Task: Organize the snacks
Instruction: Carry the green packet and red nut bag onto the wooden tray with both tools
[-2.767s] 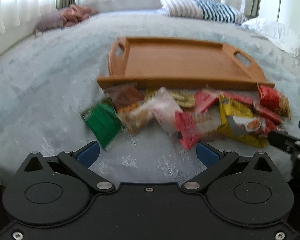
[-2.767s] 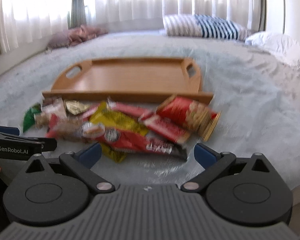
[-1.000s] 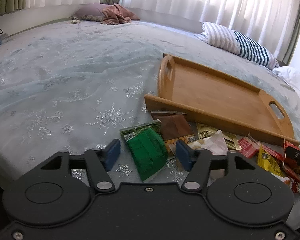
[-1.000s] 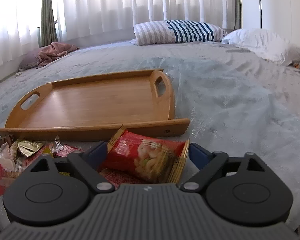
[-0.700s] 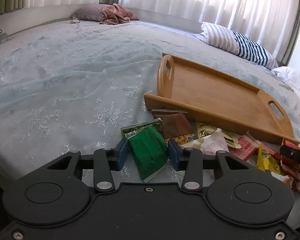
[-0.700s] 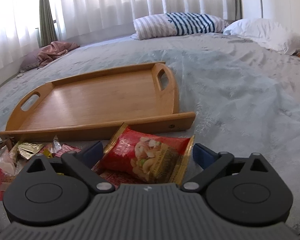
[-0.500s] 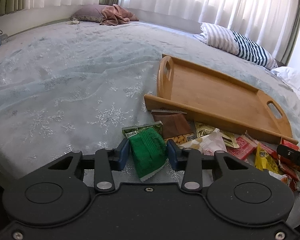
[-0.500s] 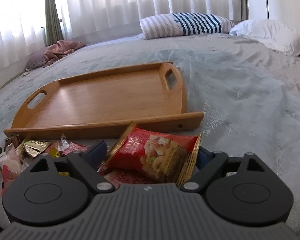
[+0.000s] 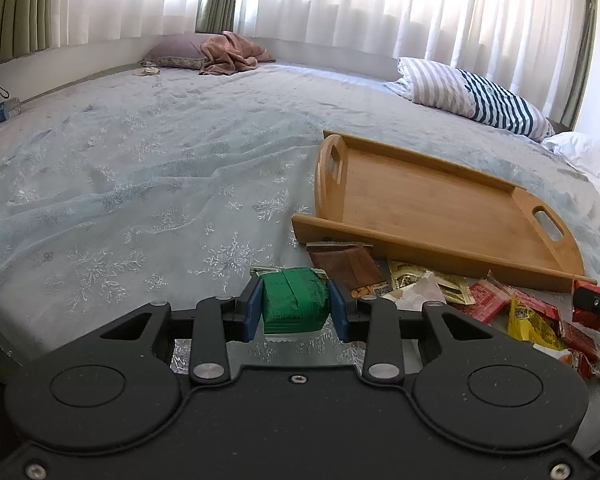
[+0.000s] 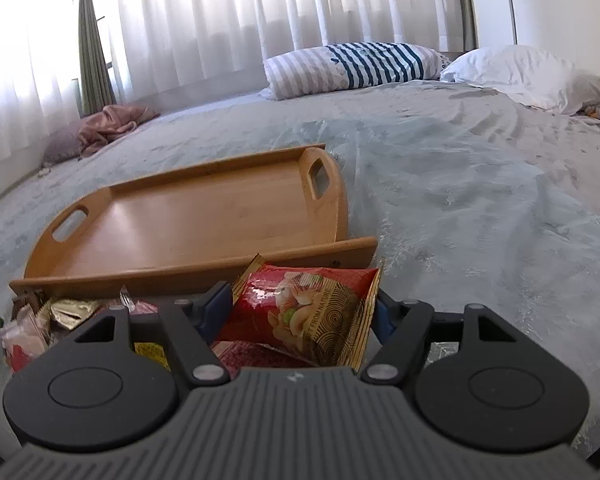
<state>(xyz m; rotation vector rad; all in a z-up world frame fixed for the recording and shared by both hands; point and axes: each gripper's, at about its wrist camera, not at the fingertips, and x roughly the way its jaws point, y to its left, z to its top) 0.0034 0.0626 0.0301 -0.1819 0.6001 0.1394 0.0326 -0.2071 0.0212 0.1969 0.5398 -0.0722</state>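
You are working over a wide bed spread with a pale snowflake coverlet, and the wooden tray is lying bare on it, just beyond the heap of snacks crowded against its near rail. Nothing is sitting in the tray yet, so the sorting is only starting.

Both of your grippers have been closing over the last second. A second ago the left gripper was standing wide around the green packet; now its blue pads are pressing on both sides of it, at the left end of the heap. The right gripper was also gaping around the red nut bag at the heap's right end; now its jaws have been drawing in, and the pads are meeting the bag's crimped edges, which are bending slightly.

Neither packet looks lifted clear of the bed. By my judgement you are holding two snacks at once, so the lift and the carry over the near rail into the tray are what you are facing next.
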